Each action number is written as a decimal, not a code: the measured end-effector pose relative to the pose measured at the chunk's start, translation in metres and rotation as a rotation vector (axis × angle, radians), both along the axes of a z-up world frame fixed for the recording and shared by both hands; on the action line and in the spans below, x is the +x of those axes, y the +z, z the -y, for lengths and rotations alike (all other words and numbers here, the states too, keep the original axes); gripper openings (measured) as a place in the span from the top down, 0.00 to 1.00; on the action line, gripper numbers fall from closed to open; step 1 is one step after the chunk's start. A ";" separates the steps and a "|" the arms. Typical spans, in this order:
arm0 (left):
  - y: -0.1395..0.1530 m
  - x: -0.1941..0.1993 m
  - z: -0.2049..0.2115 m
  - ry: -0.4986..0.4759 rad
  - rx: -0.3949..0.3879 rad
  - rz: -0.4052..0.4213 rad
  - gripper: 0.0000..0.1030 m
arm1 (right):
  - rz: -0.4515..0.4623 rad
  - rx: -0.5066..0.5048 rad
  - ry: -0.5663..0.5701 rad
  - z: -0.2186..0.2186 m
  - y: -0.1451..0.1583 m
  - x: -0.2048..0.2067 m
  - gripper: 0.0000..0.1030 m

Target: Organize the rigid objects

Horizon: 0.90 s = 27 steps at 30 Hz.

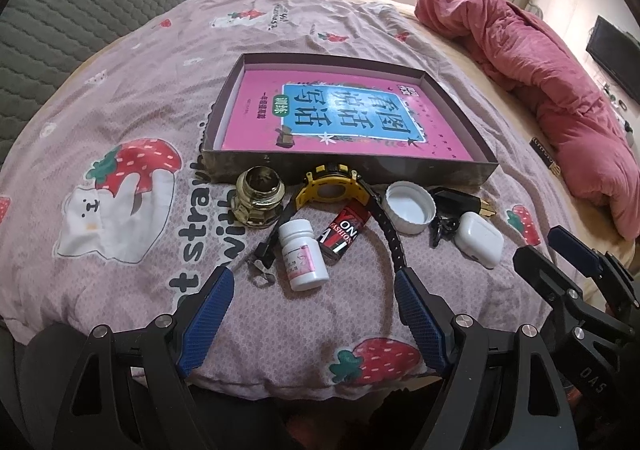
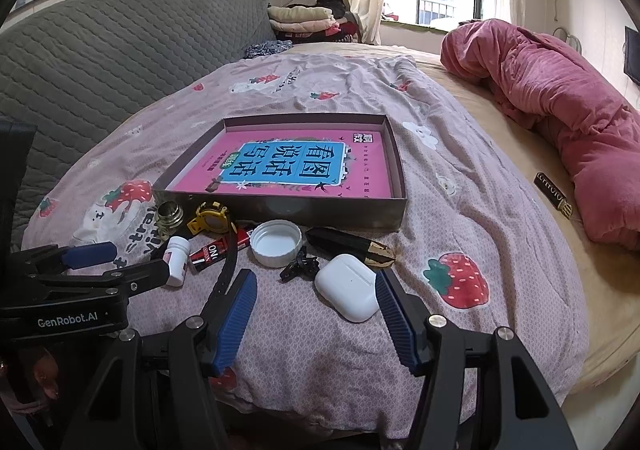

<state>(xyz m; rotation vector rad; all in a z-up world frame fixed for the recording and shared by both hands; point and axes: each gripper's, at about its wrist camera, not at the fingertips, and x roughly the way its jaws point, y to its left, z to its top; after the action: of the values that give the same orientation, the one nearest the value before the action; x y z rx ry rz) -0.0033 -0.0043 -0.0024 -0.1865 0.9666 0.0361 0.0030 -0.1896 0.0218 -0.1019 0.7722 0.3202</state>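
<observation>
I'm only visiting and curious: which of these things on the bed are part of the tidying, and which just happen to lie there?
For the job: box, pill bottle, glass jar, watch, earbud case, white cap.

Just lying about: pink quilt, folded clothes.

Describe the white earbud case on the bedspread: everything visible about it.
The white earbud case is a smooth, glossy, rounded plastic box lying flat on the pink strawberry-print bedspread. A thin seam line crosses its upper part and a tiny dark dot sits on its face; it looks closed. It lies nearest the open right gripper, partly between its fingers, ungrasped. A small black clip lies just beside its far-left edge, and the black-and-gold object sits just behind; contact with either is unclear.
</observation>
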 end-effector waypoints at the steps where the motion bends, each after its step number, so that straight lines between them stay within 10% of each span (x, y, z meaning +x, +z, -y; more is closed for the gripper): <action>1: 0.000 0.000 0.000 0.001 -0.001 -0.002 0.19 | 0.000 0.002 -0.001 0.001 0.000 0.000 0.41; 27: -0.024 -0.002 -0.015 0.059 -0.139 -0.126 0.20 | -0.007 0.085 -0.071 0.037 -0.005 0.015 0.41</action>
<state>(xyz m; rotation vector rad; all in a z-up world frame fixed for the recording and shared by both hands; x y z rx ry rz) -0.0049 0.0110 -0.0262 -0.3442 1.0895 0.0353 0.0181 -0.2269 0.0165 0.0069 0.7661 0.2856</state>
